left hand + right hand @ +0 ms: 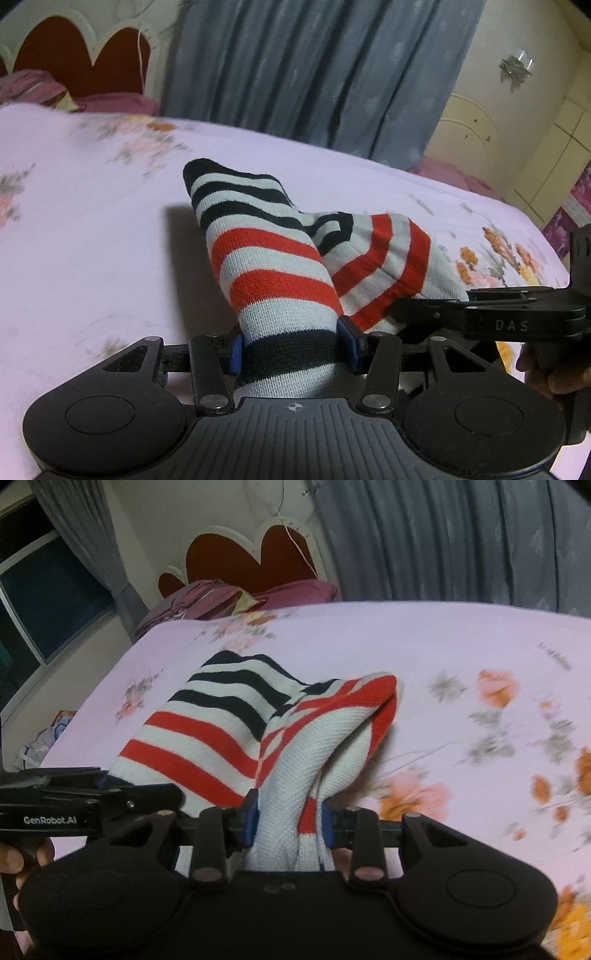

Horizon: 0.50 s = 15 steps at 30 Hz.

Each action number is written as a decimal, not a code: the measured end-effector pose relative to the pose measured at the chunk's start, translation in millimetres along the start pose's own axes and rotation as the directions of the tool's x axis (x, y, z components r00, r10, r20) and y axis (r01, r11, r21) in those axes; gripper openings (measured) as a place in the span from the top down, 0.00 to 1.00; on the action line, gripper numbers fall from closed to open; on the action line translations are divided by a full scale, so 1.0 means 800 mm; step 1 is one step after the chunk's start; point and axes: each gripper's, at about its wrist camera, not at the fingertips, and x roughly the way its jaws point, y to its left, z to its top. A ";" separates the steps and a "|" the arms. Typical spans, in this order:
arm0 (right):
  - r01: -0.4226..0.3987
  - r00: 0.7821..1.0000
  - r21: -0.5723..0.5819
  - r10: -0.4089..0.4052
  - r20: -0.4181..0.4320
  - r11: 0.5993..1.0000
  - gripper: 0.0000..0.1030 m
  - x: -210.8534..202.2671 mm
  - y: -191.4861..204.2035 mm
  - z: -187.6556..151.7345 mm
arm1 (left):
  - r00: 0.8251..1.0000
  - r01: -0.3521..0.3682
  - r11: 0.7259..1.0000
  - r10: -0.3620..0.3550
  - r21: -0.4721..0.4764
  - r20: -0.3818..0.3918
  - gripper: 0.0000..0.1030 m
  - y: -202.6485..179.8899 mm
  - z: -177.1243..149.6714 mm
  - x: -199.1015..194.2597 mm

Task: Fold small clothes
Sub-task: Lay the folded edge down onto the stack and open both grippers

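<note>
Both grippers, left gripper (293,347) and right gripper (290,818), were clamped on the striped garment (273,258); corners should be kept level over the bed (92,221).

A bed (424,642) in a pale pink flowered sheet carries purple pillows (295,590) at its headboard (255,554) end; the striped garment's (236,192) far end rests mid-sheet.
</note>
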 end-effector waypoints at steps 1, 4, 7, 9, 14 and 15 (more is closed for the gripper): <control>0.014 1.000 0.003 -0.014 -0.011 1.000 0.70 0.007 0.000 -0.004 | 1.000 -0.004 1.000 0.004 -0.006 -0.012 0.49 0.009 -0.005 0.008; 0.076 0.996 0.043 -0.074 -0.056 0.996 0.69 0.027 -0.020 -0.021 | 0.999 -0.040 0.998 0.039 -0.047 -0.034 0.34 0.031 -0.033 0.033; 0.051 0.998 0.151 -0.044 -0.050 0.987 0.68 0.031 -0.050 -0.036 | 1.000 -0.005 0.993 0.003 -0.119 -0.019 0.34 0.046 -0.041 0.041; 0.074 0.996 0.126 -0.068 -0.051 0.989 0.68 0.029 -0.047 -0.032 | 1.000 -0.014 0.996 0.012 -0.089 -0.021 0.33 0.046 -0.038 0.040; 0.105 0.994 0.126 -0.102 -0.031 0.987 0.57 0.004 -0.049 -0.023 | 0.995 -0.094 0.995 0.096 -0.046 0.034 0.17 0.050 -0.029 0.004; 0.130 0.991 0.107 -0.132 0.019 0.986 0.55 -0.011 -0.046 -0.018 | 0.990 -0.118 0.992 0.120 -0.041 0.068 0.18 0.050 -0.024 -0.005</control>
